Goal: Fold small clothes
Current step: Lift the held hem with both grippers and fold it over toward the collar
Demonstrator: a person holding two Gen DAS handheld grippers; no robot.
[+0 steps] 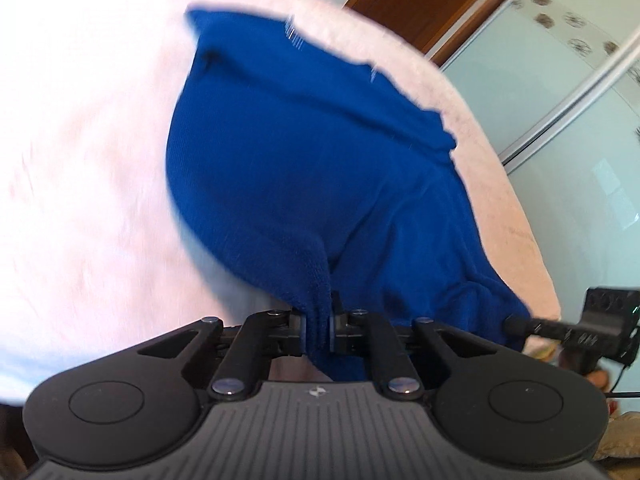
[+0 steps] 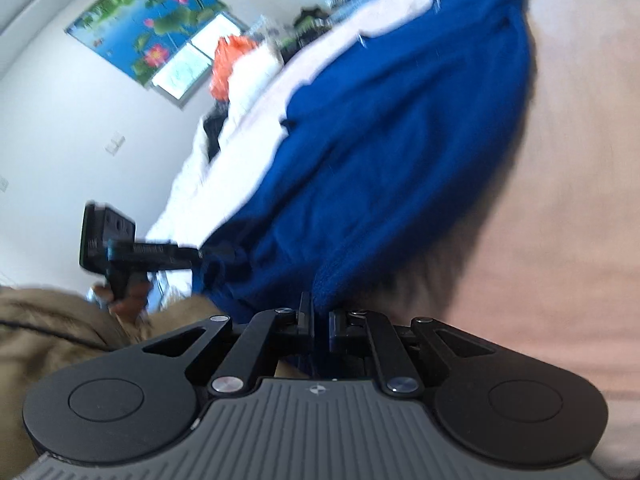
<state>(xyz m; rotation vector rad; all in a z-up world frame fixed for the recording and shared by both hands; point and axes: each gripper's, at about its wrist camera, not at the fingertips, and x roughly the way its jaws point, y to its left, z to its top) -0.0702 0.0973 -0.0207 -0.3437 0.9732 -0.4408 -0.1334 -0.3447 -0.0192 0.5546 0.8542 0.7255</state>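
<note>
Pinched between the closed jaws of the left gripper (image 1: 318, 330) is one near corner of a blue fleece garment (image 1: 304, 152); the right gripper (image 2: 320, 326) is clamped on the other, apparently so the hem can be lifted and folded across the pink blanket (image 1: 80, 184).

No readable text in either view

We can read no words, numbers or brand names. The only mark we find is a small pale emblem (image 1: 315, 391) on the ribbed grey body of the left hand-held gripper (image 1: 318, 330), and its twin (image 2: 315, 390) on the right hand-held gripper (image 2: 319, 322); neither carries any letters.
</note>
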